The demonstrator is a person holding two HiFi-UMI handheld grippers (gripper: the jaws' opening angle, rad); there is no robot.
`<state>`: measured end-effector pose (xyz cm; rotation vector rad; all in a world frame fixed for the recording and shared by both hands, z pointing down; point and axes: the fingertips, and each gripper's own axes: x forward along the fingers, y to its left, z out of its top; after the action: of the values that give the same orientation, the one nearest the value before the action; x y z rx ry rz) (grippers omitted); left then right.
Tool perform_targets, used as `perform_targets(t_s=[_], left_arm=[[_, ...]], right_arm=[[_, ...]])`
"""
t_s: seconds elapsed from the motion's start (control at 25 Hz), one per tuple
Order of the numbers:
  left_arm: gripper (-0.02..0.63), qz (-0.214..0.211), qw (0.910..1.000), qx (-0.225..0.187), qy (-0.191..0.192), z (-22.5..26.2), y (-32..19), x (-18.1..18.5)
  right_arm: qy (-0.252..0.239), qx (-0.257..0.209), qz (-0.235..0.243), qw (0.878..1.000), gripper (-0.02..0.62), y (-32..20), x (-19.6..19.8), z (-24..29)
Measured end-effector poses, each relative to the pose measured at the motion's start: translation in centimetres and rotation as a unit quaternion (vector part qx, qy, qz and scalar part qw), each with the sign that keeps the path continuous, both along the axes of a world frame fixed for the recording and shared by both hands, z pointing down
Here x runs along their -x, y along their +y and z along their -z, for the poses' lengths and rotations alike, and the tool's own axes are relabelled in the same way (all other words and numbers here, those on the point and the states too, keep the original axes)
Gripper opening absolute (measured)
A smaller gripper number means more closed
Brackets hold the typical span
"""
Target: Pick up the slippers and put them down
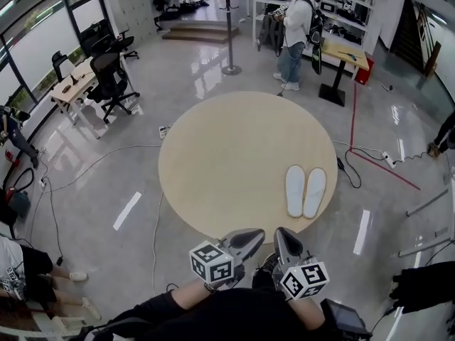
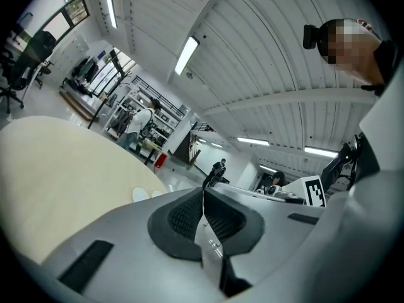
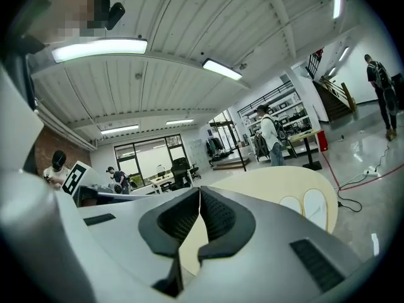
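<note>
Left tongs: dark ribbed pads pressed together, nothing between them. Right tongs: also closed pad to pad and empty. In the head view both sit close side by side just off the near edge of the bench, tips aimed roughly level across it. Each has its marker cube behind it, above the person's dark sleeves.

Slippers: a white pair lying flat on the bench's right part, close to the near-right rim. They are well apart from both tongs and are touched by neither. The two lie side by side, parallel, just about touching along their inner edges. Their long axes run away from the person toward the far side of the bench, with the far ends leaning slightly right in the head view. I cannot tell toe from heel.

The bench top is round and pale wood. Around it is glossy grey floor with loose cables and a red line at right. Black office chairs and a desk stand far left. A person with a backpack stands beyond the bench by the shelving.
</note>
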<state>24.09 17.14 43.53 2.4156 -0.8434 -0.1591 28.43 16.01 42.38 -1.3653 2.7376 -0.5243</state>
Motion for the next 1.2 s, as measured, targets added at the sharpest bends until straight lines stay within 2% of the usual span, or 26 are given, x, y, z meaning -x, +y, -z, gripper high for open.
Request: perform_targets(t_s=[0.2,0.36,0.52,0.88,1.2], left_arm=[[0.023,-0.006,1.0000,0.003,0.003,-0.2,5.6,1.3],[0.023,-0.003,0.9998,0.015,0.011,-0.1,7.7,1.7],[0.023,-0.001,0.9999,0.010,0.007,0.5,9.4,0.7],[0.024,0.045,0.9989,-0.004,-0.009,1.5,10.4,-2.7],[0.024,0.067,0.9976,-0.001,-0.017,1.8,11.5,-8.8]], right_arm=[[0.010,0.001,-0.005,1.000,0.020,5.7,1.6,0.0],[0.021,0.000,-0.013,1.000,0.017,8.2,1.8,0.5],[0.022,0.001,-0.012,1.000,0.017,10.1,0.8,1.0],[0.008,-0.010,0.019,1.000,0.017,11.3,-3.1,1.9],[0.001,-0.007,0.037,0.999,0.017,11.9,-9.4,2.2]])
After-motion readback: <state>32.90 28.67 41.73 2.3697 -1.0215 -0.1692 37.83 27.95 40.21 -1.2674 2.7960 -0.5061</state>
